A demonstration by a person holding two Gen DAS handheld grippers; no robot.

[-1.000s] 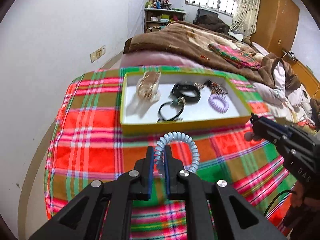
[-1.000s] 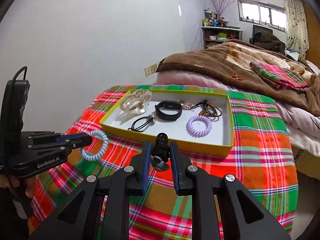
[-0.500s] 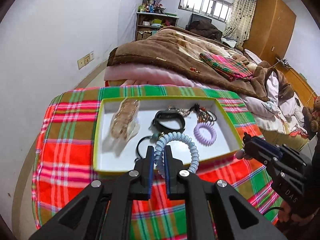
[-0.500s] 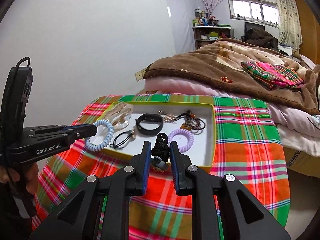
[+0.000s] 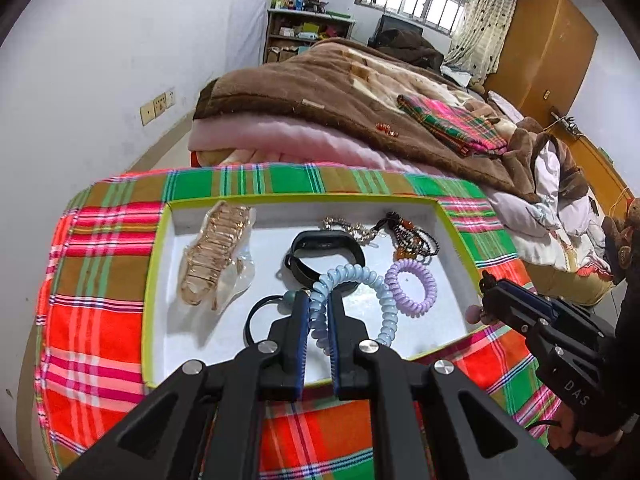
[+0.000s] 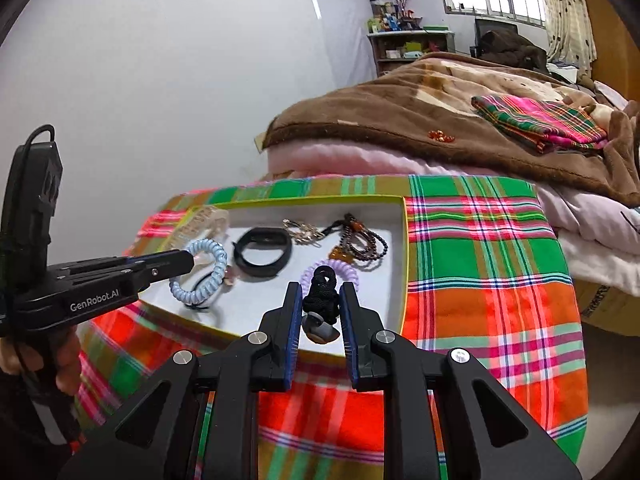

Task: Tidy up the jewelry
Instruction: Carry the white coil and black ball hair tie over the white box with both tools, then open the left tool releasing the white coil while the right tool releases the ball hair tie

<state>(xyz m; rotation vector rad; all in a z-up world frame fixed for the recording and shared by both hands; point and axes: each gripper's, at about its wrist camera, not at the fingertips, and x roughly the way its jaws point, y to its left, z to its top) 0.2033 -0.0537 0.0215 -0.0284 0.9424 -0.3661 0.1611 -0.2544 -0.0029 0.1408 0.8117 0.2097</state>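
Observation:
A yellow-rimmed white tray lies on a plaid cloth. My left gripper is shut on a light blue coil bracelet and holds it over the tray's front middle. My right gripper is shut on a black knotted cord pendant with a grey bead, above the tray's front right edge. In the tray lie a purple coil bracelet, a black band, a clear gold bracelet, a dark bead string and a black hair tie.
The plaid-covered table stands against a bed with a brown blanket and a folded plaid cloth. A white wall is to the left. A shelf and a wardrobe stand at the back.
Both grippers have moved forward toward the tray. The blue coil bracelet is now over the tray's inside, and the cord pendant has reached its front right edge.

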